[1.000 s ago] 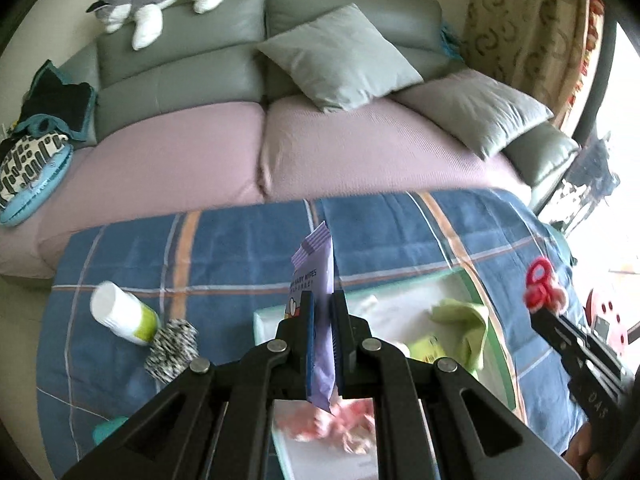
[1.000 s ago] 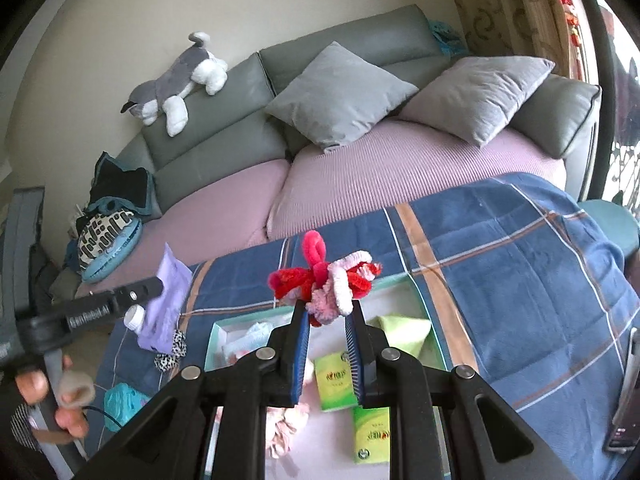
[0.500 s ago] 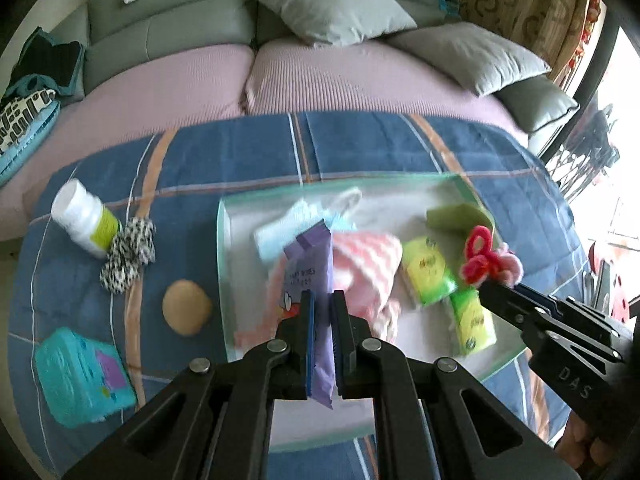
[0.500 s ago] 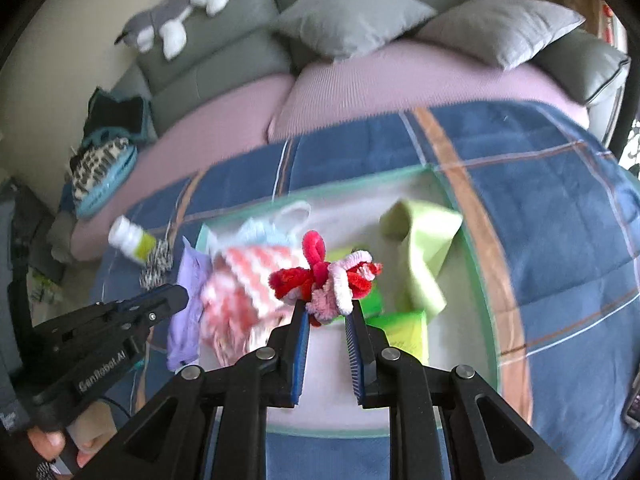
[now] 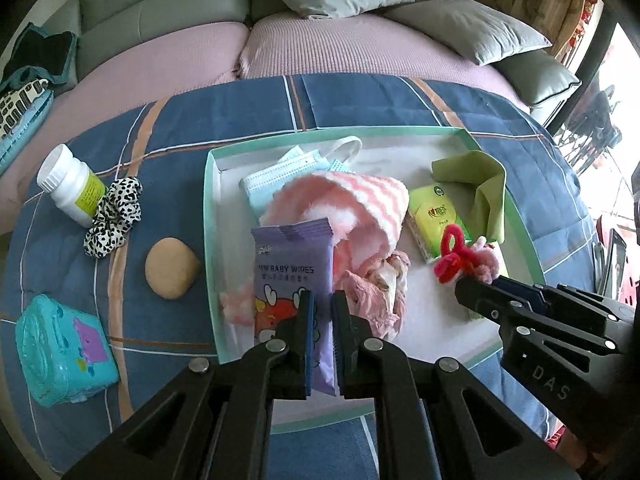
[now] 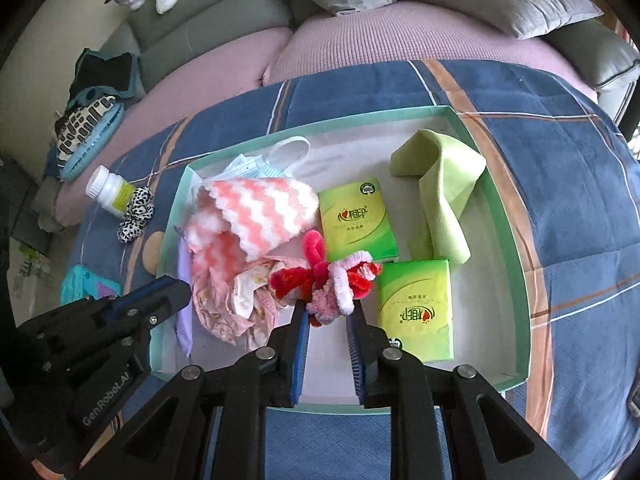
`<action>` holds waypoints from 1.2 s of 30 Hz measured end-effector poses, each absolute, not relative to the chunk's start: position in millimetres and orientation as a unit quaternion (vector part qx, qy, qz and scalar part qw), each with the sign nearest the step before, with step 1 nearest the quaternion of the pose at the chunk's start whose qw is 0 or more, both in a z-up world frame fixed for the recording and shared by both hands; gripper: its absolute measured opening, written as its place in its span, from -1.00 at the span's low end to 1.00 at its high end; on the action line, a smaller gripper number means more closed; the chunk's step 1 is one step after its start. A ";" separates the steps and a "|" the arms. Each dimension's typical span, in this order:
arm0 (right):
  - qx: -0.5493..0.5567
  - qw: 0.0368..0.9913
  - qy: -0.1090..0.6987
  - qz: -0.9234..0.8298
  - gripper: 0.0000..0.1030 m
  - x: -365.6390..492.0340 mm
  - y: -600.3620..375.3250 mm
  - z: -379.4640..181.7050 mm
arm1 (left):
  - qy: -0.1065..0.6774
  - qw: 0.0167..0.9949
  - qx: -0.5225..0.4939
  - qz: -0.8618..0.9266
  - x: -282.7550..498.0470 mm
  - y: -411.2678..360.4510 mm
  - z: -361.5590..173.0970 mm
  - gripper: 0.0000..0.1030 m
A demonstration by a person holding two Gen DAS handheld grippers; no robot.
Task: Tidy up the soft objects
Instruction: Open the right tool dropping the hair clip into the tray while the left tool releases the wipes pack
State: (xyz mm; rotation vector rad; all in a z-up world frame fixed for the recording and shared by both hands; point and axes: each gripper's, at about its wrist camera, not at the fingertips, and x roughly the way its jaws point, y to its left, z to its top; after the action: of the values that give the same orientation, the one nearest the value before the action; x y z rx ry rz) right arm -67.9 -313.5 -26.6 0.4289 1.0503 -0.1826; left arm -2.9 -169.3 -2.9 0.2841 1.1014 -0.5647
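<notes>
Over the tray [image 5: 211,216], my left gripper [image 5: 320,308] pinches a baby wipes pack [image 5: 294,264]; my right gripper [image 6: 328,312] clamps fuzzy scrunchies [image 6: 328,280]. Released near the tray's rim, either might tumble out.

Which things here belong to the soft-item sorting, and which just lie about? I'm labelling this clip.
Job:
left tool gripping baby wipes pack
right tool gripping pipe-cleaner flower
tray
leopard scrunchie
beige sponge

Lying about:
pill bottle
teal case
</notes>
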 end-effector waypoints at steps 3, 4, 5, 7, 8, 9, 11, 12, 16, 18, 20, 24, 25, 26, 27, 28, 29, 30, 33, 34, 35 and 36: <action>0.201 0.839 0.498 -0.086 -0.56 -68.2 -314.1 -25.6 | 0.519 0.801 0.122 -0.272 -3.3 -167.2 -2.4 -0.82; 0.202 0.839 0.498 -0.086 -0.56 -67.6 -315.3 -25.1 | 0.521 0.799 0.118 -0.276 -3.5 -167.3 -2.6 -0.82; 0.202 0.839 0.497 -0.086 -0.56 -66.9 -314.5 -23.9 | 0.523 0.797 0.116 -0.279 -4.1 -167.8 -2.7 -0.81; 0.200 0.840 0.497 -0.087 -0.56 -66.0 -314.0 -21.8 | 0.522 0.796 0.118 -0.281 -5.9 -169.0 -2.7 -0.81; 0.199 0.840 0.497 -0.088 -0.56 -66.0 -314.0 -21.0 | 0.522 0.796 0.119 -0.282 -6.7 -169.6 -2.8 -0.81; 0.198 0.840 0.497 -0.089 -0.56 -66.2 -314.4 -20.2 | 0.521 0.796 0.120 -0.283 -7.3 -169.8 -2.4 -0.81; 0.196 0.842 0.495 -0.089 -0.56 -66.6 -314.9 -18.4 | 0.519 0.797 0.118 -0.285 -8.0 -169.5 -0.5 -0.81; 0.195 0.842 0.495 -0.090 -0.56 -67.1 -314.6 -17.7 | 0.518 0.798 0.116 -0.285 -7.8 -168.6 1.0 -0.80; 0.192 0.842 0.496 -0.093 -0.43 -68.3 -312.9 -16.3 | 0.513 0.803 0.108 -0.284 -6.1 -163.1 7.3 -0.73; 0.192 0.841 0.497 -0.095 -0.27 -67.9 -313.4 -16.6 | 0.510 0.806 0.103 -0.282 -4.3 -159.6 10.4 -0.40; 0.188 0.841 0.497 -0.098 -0.24 -67.8 -313.4 -15.7 | 0.506 0.811 0.095 -0.277 -2.5 -154.7 14.9 -0.35; 0.184 0.844 0.494 -0.097 -0.24 -68.1 -312.3 -13.4 | 0.500 0.819 0.086 -0.268 1.8 -145.9 20.8 -0.32; 0.183 0.845 0.494 -0.097 -0.24 -68.1 -311.9 -12.8 | 0.499 0.821 0.085 -0.265 3.3 -144.5 21.4 -0.31; 0.182 0.845 0.494 -0.097 -0.24 -68.2 -311.6 -12.4 | 0.498 0.822 0.083 -0.262 4.0 -142.8 21.6 -0.29; 0.181 0.845 0.493 -0.097 -0.24 -68.4 -311.3 -12.1 | 0.498 0.824 0.081 -0.259 5.6 -140.8 21.9 -0.28; 0.181 0.845 0.493 -0.097 -0.24 -68.3 -311.3 -11.9 | 0.498 0.824 0.080 -0.257 6.6 -139.8 22.0 -0.27; 0.180 0.846 0.493 -0.097 -0.24 -68.1 -311.4 -11.9 | 0.499 0.825 0.079 -0.254 7.6 -138.7 21.7 -0.26; 0.180 0.845 0.493 -0.097 -0.24 -68.0 -311.4 -12.0 | 0.500 0.825 0.078 -0.251 9.2 -137.3 21.0 -0.25; 0.180 0.845 0.494 -0.102 -0.13 -68.1 -312.4 -12.5 | 0.501 0.829 0.076 -0.234 13.8 -134.4 18.1 0.02; 0.180 0.844 0.494 -0.106 0.14 -67.7 -313.2 -13.0 | 0.501 0.832 0.078 -0.226 15.2 -133.0 17.3 0.28; 0.180 0.843 0.494 -0.110 0.26 -67.8 -314.3 -13.6 | 0.498 0.836 0.081 -0.217 16.0 -132.3 16.4 0.41; 0.180 0.843 0.494 -0.113 0.35 -67.9 -315.8 -14.0 | 0.493 0.841 0.086 -0.206 17.3 -130.2 15.7 0.42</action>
State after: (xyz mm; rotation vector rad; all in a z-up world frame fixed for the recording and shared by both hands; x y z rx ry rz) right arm -67.9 -315.8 -14.0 0.3800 1.0441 -0.2394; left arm 17.3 -130.2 15.7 0.1816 1.0420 -0.4352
